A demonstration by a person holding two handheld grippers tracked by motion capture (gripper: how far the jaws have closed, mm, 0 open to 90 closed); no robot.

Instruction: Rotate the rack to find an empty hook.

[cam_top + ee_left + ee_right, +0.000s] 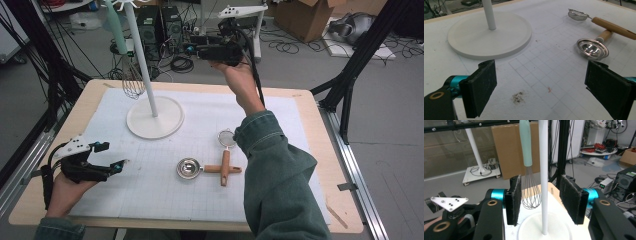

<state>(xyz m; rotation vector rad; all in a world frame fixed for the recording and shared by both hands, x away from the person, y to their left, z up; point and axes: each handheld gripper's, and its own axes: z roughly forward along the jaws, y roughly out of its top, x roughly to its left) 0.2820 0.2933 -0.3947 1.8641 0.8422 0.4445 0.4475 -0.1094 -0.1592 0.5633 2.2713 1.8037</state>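
A whisk (131,82) with a mint-green handle (525,142) hangs from a white stand (154,118), its wires (531,192) beside the pole (543,175). My right gripper (189,46) is held high behind the table and points at the pole. In the right gripper view, this gripper (540,192) is open, and the whisk and pole sit farther off between the jaws, untouched. My left gripper (112,156) rests at the mat's left edge. It is open (544,80) over bare mat.
A small strainer (226,138) with a wooden handle lies across a metal scoop (188,168) at mid-mat, right of my left gripper. The stand's round base (489,35) sits ahead of the left jaws. A green sleeve (280,175) crosses the right side of the mat.
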